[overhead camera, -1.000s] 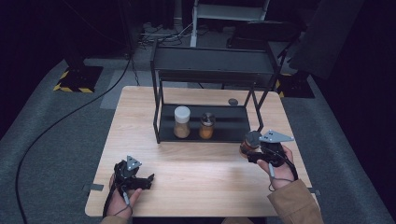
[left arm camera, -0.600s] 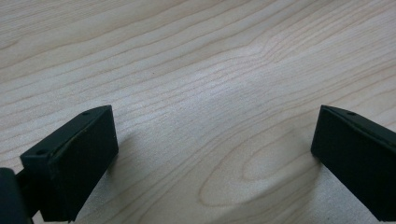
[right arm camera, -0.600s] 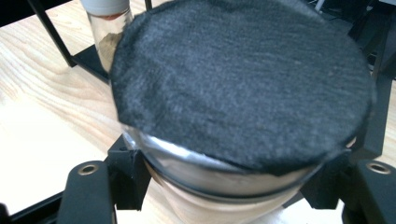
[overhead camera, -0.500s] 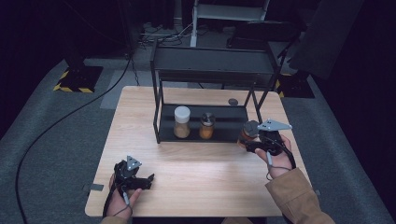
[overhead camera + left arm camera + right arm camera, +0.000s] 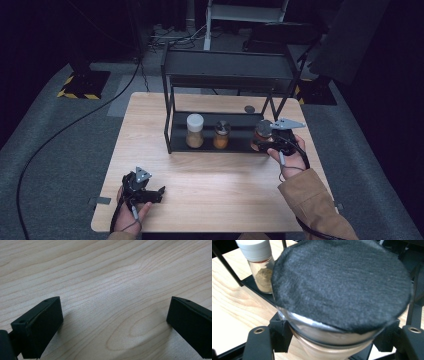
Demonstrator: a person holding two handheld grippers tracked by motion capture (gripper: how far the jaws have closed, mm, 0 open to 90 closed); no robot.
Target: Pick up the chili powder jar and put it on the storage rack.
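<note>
Carrying spice jar (image 5: 262, 133), right gripper (image 5: 265, 142) has moved from table edge to rack (image 5: 172, 127) lower shelf, right end; jaws clamped on jar body. Placement imminent. Left gripper (image 5: 156, 192) unchanged, jaws wide, empty, on table (image 5: 225, 185).

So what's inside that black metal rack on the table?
On the black metal rack's lower shelf stand a white-lidded jar of tan spice and a dark-capped jar of orange spice. The right gripper holds a third jar there; its contents are mostly covered.
</note>
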